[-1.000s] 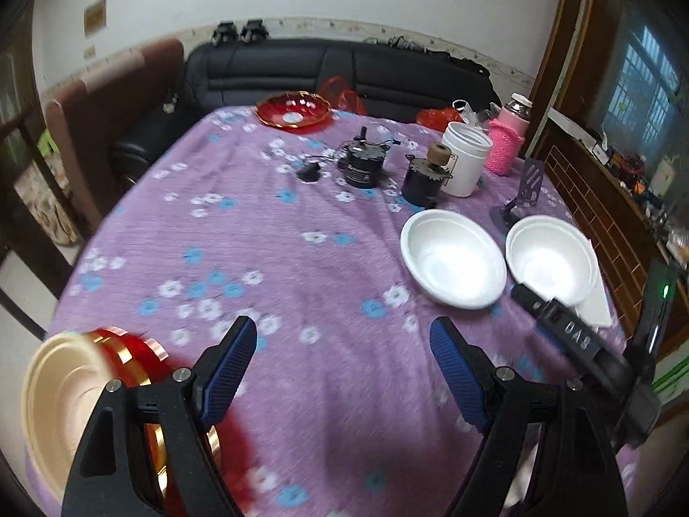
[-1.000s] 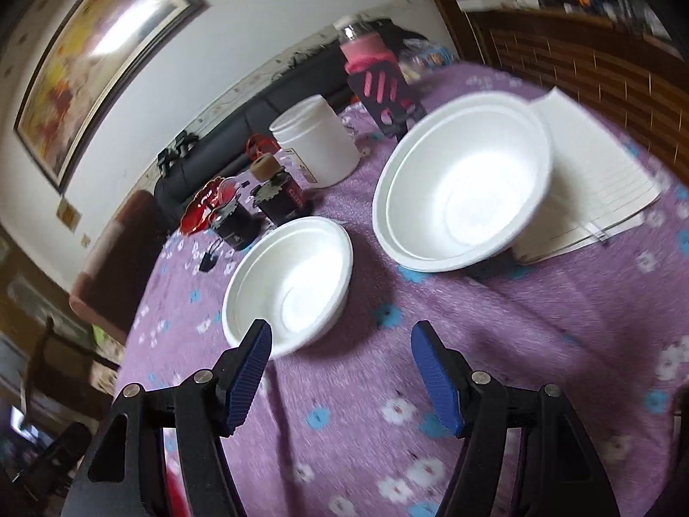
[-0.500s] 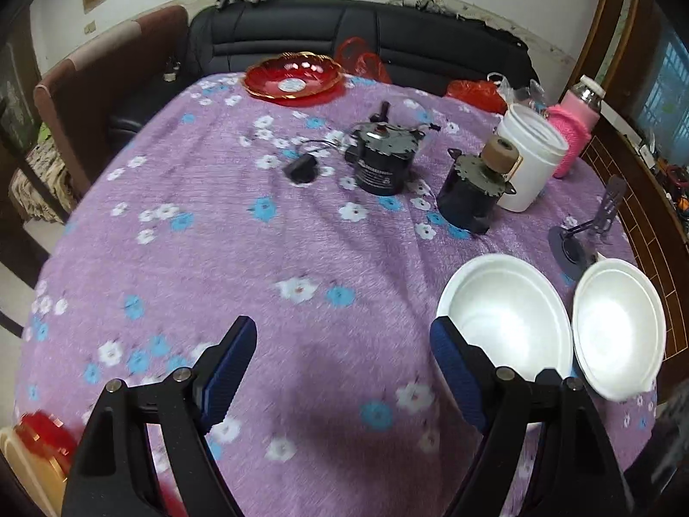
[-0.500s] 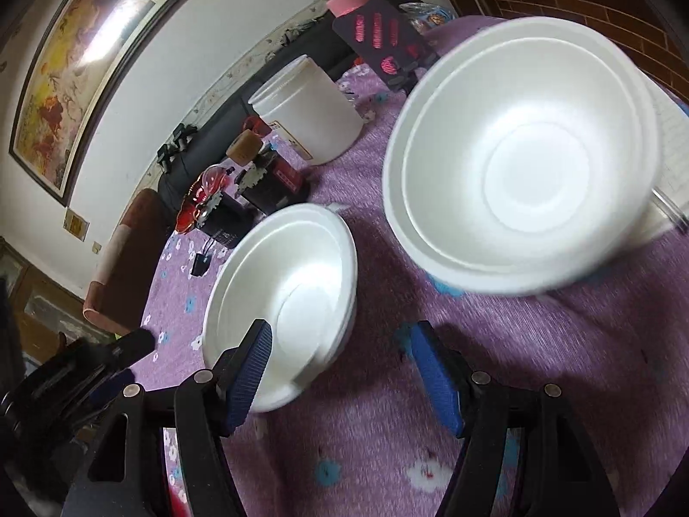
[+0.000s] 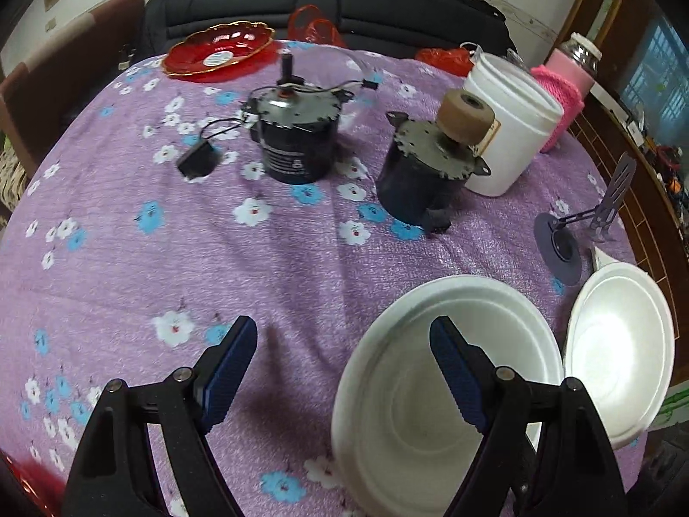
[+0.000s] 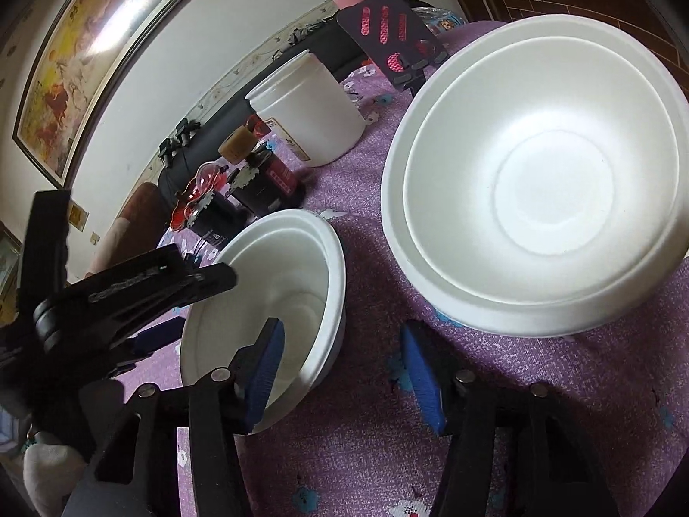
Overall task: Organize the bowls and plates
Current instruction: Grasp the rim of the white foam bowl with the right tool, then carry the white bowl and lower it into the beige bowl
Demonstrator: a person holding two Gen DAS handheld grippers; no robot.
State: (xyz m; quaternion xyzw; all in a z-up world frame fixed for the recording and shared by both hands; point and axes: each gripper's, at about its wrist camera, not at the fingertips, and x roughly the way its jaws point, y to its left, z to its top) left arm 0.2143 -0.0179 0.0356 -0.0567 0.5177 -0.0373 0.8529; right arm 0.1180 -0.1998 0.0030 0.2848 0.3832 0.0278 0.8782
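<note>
A white foam bowl (image 5: 413,409) sits on the purple flowered cloth, and a second white bowl (image 5: 620,353) stands just to its right. My left gripper (image 5: 344,370) is open and straddles the near bowl's left rim, one finger inside and one over the cloth. In the right wrist view, my right gripper (image 6: 342,377) straddles the same bowl's (image 6: 275,284) near rim. Its jaws are closing, with a gap still left at the outer pad. One of the left gripper's fingers (image 6: 172,280) reaches over that bowl from the left. The larger white bowl (image 6: 534,198) looks like two nested. A red plate (image 5: 219,49) lies at the far edge.
Two black motors (image 5: 297,138) (image 5: 426,176), a white plastic jar (image 5: 508,125), a pink-sleeved bottle (image 5: 564,86) and a small dark stand (image 5: 603,215) stand behind the bowls. A black sofa (image 5: 344,0) lies beyond the table. A red blur (image 5: 26,487) shows at the lower left corner.
My left gripper has swept right and down from the red and gold dishes to the near white bowl. My right gripper closed in on that bowl, its jaws narrower, one finger now inside.
</note>
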